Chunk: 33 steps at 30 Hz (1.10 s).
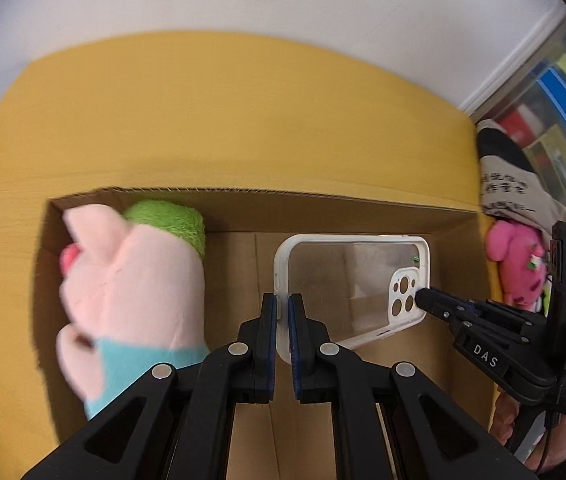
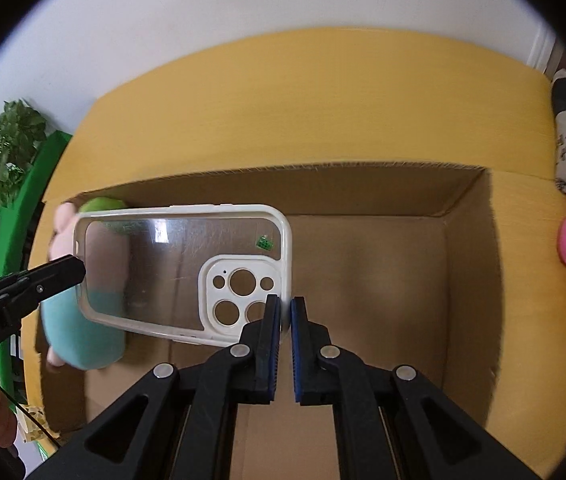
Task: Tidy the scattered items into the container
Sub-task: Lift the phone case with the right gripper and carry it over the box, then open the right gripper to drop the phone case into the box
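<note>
Together the left gripper [image 1: 283, 312] and right gripper [image 2: 285, 314] pinch opposite short ends of the clear phone case [image 2: 183, 272], jaws narrow on its white rim, above the cardboard box [image 2: 467, 280]; a pink plush [image 1: 131, 292] lies along the box's left wall

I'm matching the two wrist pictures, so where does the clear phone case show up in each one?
Left wrist: the phone case sits center-right over the cardboard box, its left rim between the left tongs.
Right wrist: the phone case sits center-left, its right rim between the right tongs.
Shared landmark: the pink plush pig in the box's left corner.
</note>
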Each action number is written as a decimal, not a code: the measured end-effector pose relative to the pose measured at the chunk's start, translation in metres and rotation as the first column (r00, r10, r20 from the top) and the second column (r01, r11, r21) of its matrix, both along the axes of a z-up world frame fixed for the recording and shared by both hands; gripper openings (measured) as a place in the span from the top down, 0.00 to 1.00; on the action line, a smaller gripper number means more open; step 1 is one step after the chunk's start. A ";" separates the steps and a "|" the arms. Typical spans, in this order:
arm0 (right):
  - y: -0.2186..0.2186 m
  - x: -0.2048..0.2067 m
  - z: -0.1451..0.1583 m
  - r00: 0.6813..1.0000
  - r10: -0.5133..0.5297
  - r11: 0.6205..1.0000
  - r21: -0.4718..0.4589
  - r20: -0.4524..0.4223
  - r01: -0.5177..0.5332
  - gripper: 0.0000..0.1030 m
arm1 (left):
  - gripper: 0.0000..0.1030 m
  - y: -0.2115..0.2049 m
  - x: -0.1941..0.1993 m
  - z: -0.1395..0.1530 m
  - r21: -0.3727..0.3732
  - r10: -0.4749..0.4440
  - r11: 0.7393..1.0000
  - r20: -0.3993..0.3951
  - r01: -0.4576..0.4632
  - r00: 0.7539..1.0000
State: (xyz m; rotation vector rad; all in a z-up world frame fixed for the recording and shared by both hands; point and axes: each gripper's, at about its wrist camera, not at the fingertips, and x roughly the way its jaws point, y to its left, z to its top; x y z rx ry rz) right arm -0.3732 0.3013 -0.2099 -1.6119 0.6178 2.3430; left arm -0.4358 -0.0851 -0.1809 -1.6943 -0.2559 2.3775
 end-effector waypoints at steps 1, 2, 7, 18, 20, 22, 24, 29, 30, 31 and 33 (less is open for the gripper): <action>0.002 -0.004 -0.009 1.000 0.001 1.000 -0.011 0.014 -0.001 0.96 | 0.95 0.002 -0.005 -0.008 -0.015 -0.002 1.000 0.014 0.002 1.000; 0.003 -0.007 -0.018 1.000 0.004 1.000 -0.018 0.031 -0.004 0.96 | 0.95 0.004 -0.010 -0.017 -0.029 -0.005 1.000 0.035 0.006 0.999; 0.002 -0.015 -0.046 0.996 0.016 1.000 -0.025 0.084 -0.014 0.96 | 0.95 0.014 -0.021 -0.048 -0.118 -0.017 0.993 0.108 0.030 0.994; 0.001 -0.011 -0.047 1.000 0.011 0.999 -0.054 0.028 -0.010 0.85 | 0.76 0.019 -0.015 -0.041 -0.157 -0.006 0.987 0.089 0.020 0.996; 0.000 -0.003 -0.031 1.000 0.008 1.000 -0.018 -0.006 -0.009 0.51 | 0.56 0.014 -0.003 -0.020 -0.173 0.005 0.985 0.030 0.000 1.000; -0.003 0.008 -0.013 1.000 0.005 0.999 0.032 -0.026 -0.004 0.37 | 0.43 0.009 0.012 0.003 -0.170 0.018 0.985 -0.027 -0.022 0.999; -0.011 0.025 0.009 0.999 0.011 0.996 0.083 -0.033 -0.008 0.33 | 0.35 0.001 0.036 0.033 -0.155 0.024 0.987 -0.088 -0.038 0.996; -0.055 0.079 0.072 0.996 0.068 0.977 0.207 -0.065 -0.053 0.33 | 0.19 -0.010 0.108 0.104 -0.111 0.037 0.992 -0.217 -0.062 0.976; -0.068 0.092 0.088 0.993 0.082 0.975 0.214 -0.081 -0.064 0.33 | 0.17 -0.012 0.123 0.117 -0.100 0.042 0.993 -0.235 -0.067 0.971; -0.069 0.089 0.102 0.992 0.093 0.972 0.224 -0.090 -0.071 0.32 | 0.15 -0.015 0.136 0.130 -0.090 0.049 0.993 -0.250 -0.073 0.967; -0.083 0.103 0.128 0.989 0.103 0.964 0.254 -0.102 -0.074 0.32 | 0.11 -0.021 0.157 0.150 -0.076 0.061 0.993 -0.275 -0.085 0.960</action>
